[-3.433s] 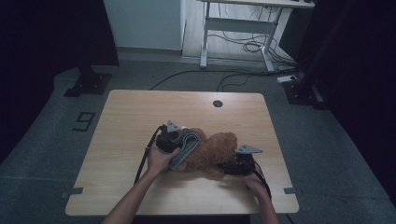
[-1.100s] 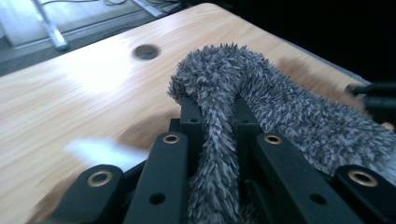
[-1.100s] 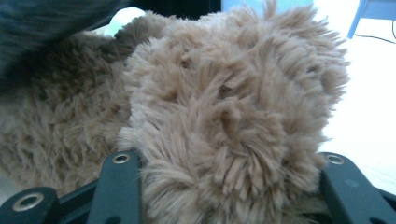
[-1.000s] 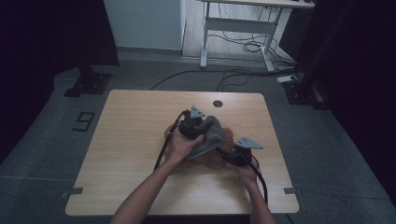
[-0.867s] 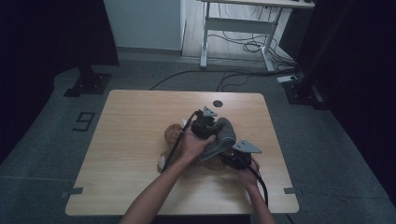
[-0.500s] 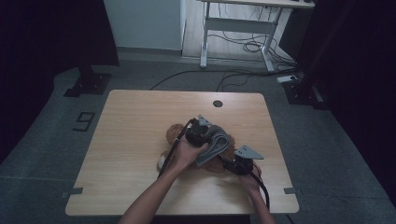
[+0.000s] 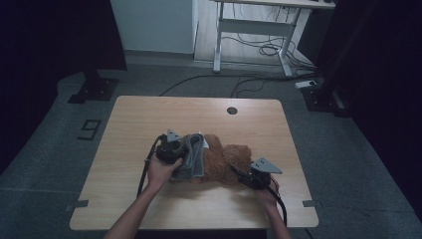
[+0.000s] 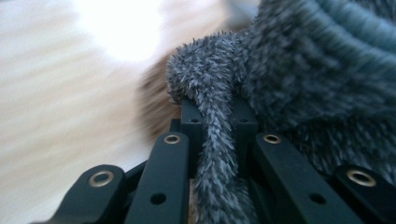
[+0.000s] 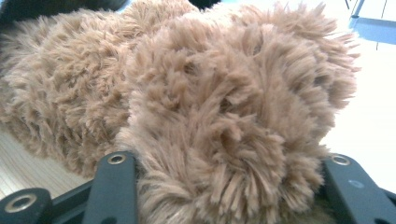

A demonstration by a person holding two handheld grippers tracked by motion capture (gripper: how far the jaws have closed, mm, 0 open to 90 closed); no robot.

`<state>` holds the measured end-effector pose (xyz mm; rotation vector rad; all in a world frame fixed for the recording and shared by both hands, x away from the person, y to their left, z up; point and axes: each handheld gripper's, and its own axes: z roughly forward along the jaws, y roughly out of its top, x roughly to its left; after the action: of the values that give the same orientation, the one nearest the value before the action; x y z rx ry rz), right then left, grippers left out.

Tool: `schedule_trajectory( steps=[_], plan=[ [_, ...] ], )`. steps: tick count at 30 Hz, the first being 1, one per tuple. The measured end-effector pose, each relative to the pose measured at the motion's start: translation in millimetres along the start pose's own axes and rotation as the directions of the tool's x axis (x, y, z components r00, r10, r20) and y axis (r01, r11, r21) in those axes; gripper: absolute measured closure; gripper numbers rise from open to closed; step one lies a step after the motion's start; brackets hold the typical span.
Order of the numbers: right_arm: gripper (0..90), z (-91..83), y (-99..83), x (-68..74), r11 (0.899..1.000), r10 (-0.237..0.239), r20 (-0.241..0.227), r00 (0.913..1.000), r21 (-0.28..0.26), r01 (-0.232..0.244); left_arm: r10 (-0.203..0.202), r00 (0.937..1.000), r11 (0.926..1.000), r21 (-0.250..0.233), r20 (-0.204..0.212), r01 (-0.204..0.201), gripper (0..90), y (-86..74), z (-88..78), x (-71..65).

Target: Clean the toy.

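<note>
Near the table's [image 7: 149, 119] middle lies the brown plush toy [image 7: 224, 162], grey knitted cloth [image 7: 194, 157] draped on it. Both feel soft and light to me (limp, likely to sag). My left gripper [image 7: 171, 149] pinches the cloth's edge; my right gripper [image 7: 251, 177] clamps a fluffy limb.

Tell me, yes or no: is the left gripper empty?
No, the left gripper is shut on a strip of the grey fuzzy cloth.

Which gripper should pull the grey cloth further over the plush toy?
Left. The left gripper already has its jaws shut on the grey cloth; the right gripper is holding the plush toy.
</note>
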<state>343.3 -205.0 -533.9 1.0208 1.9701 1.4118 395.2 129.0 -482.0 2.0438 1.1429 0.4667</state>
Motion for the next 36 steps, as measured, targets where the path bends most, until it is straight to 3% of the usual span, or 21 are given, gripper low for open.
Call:
schedule_trajectory(
  steps=[2,5,7,10,12,16,18,21,22,23,24,26,29,33,35,36],
  plan=[
    [46.0,-0.3,-0.2,-0.6,1.000,0.003,-0.001,1.0000,-0.001,-0.003,-0.008,0.9999,0.9993,0.037,-0.012,0.009,80.1,-11.9,3.1,7.9],
    [46.0,-0.9,-1.0,-0.6,1.000,0.003,0.000,1.0000,-0.005,-0.003,-0.068,0.9969,0.9975,0.022,0.039,0.068,80.1,-21.3,1.0,19.0],
    [46.0,-1.1,-0.8,0.0,1.000,-0.002,0.003,1.0000,-0.005,0.002,-0.067,0.9967,0.9976,-0.010,0.046,0.068,80.1,-13.2,-6.9,17.9],
    [46.0,-1.7,-0.2,1.0,1.000,-0.008,0.007,0.9999,-0.003,0.008,-0.029,0.9975,0.9962,-0.080,0.064,0.034,80.2,12.8,-22.7,5.3],
    [45.9,-2.2,0.1,1.8,1.000,-0.017,0.008,0.9998,-0.006,0.017,0.001,0.9958,0.9928,-0.119,0.092,0.010,80.2,31.6,-30.2,-7.7],
    [45.6,-3.5,0.1,3.5,1.000,-0.021,0.011,0.9997,-0.008,0.021,0.086,0.9856,0.9828,-0.174,0.145,-0.060,79.7,74.7,-28.5,-55.4],
    [45.5,-4.4,-0.2,4.1,1.000,-0.026,0.011,0.9996,-0.009,0.026,0.121,0.9765,0.9812,-0.170,0.178,-0.091,79.6,90.0,-15.8,-81.9],
    [45.2,-5.4,-0.2,4.8,1.000,-0.028,0.010,0.9996,-0.008,0.028,0.155,0.9626,0.9835,-0.127,0.222,-0.129,79.4,103.0,14.4,-120.4],
    [45.2,-5.7,-0.2,4.9,1.000,-0.030,0.010,0.9995,-0.008,0.030,0.171,0.9603,0.9829,-0.107,0.221,-0.150,79.4,104.6,25.5,-131.3],
    [45.1,-6.1,-0.2,5.0,0.999,-0.034,0.011,0.9994,-0.005,0.034,0.199,0.9614,0.9792,-0.081,0.190,-0.186,79.3,104.3,36.2,-141.3],
    [45.1,-6.3,-0.4,5.3,0.999,-0.034,0.009,0.9994,-0.005,0.034,0.238,0.9611,0.9711,-0.052,0.140,-0.233,79.2,102.4,46.6,-150.1],
    [44.9,-6.4,-1.2,5.3,1.000,-0.030,0.011,0.9995,0.000,0.030,0.300,0.9518,0.9538,-0.027,0.063,-0.299,79.4,96.7,61.5,-158.0],
    [44.9,-5.6,-3.7,4.3,1.000,-0.014,0.015,0.9998,0.004,0.014,0.245,0.9650,0.9695,-0.018,0.093,-0.244,79.7,94.8,65.3,-148.1],
    [44.9,-5.3,-1.6,7.5,0.999,-0.033,0.027,0.9991,0.006,0.033,0.211,0.9754,0.9767,0.027,0.064,-0.213,80.0,87.6,59.0,-123.0],
    [44.8,-5.0,-1.0,7.6,1.000,-0.028,0.027,0.9992,0.007,0.028,0.177,0.9811,0.9837,0.019,0.078,-0.179,80.0,80.2,50.9,-110.5],
    [44.8,-4.8,-0.6,7.8,1.000,-0.030,0.027,0.9992,0.007,0.030,0.179,0.9808,0.9836,0.010,0.078,-0.180,80.0,77.8,45.6,-107.3]
  ],
)
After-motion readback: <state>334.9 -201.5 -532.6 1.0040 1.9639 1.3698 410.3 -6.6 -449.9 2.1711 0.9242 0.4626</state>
